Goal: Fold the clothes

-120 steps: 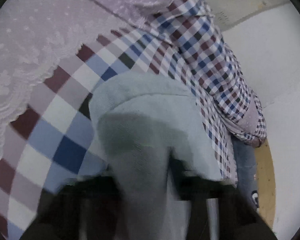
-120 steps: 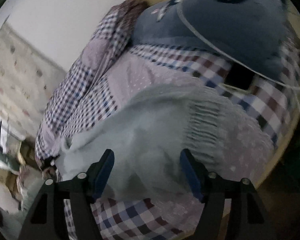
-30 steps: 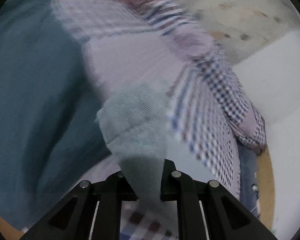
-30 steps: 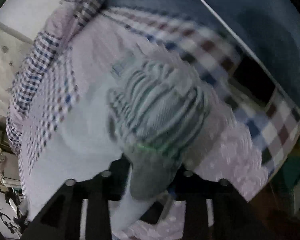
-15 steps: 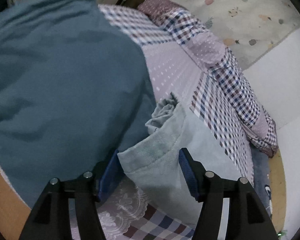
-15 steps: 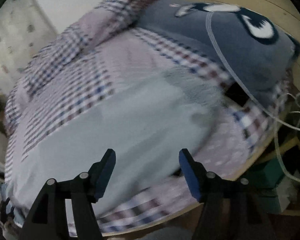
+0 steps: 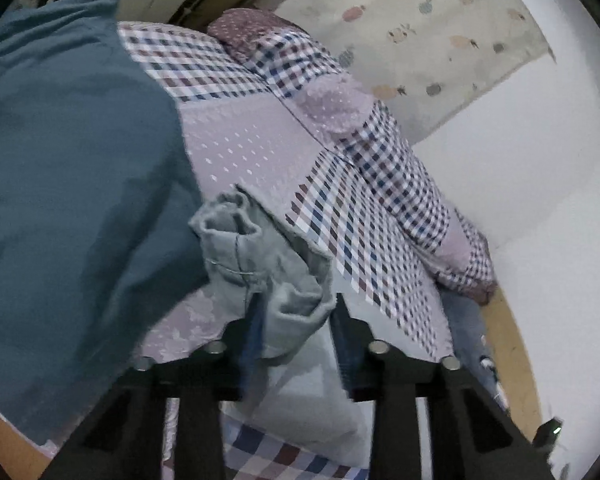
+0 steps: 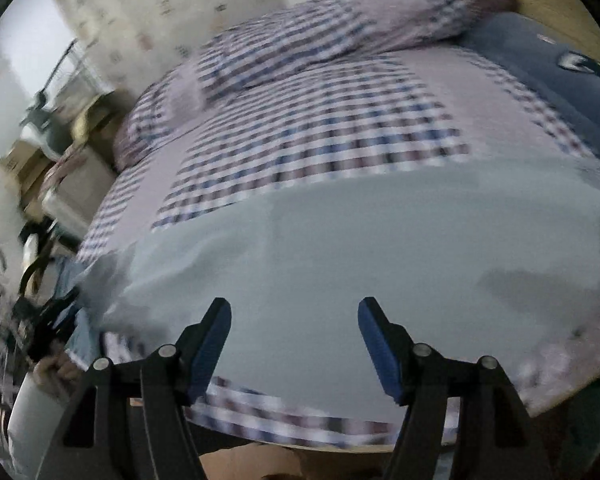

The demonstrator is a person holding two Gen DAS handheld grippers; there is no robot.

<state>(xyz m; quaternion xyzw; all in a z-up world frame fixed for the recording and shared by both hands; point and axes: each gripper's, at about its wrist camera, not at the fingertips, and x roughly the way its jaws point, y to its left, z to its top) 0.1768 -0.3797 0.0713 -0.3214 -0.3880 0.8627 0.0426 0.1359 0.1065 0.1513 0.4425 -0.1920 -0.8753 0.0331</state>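
A pale grey-green garment [image 8: 340, 248] lies spread flat across the near side of the checked quilt [image 8: 320, 128]. In the left wrist view one end of the garment [image 7: 260, 264] is bunched into a hemmed fold. My left gripper [image 7: 294, 312] is closing on that fold, and the cloth fills the gap between its blue pads. My right gripper [image 8: 294, 312] hovers above the garment's near edge. It stands open with nothing between its fingers.
A big teal cushion [image 7: 68, 168] lies against the garment's left end. A grey-blue cushion [image 8: 540, 72] sits at the quilt's far right. The wooden bed edge [image 7: 512, 352] borders a white wall. A person's hand [image 8: 56, 368] shows at the lower left, with furniture behind it.
My right gripper let go of the gathered waistband and swung away along the bed's edge, opening wide. My left gripper opened, then narrowed onto a bunched fold and rose slightly.
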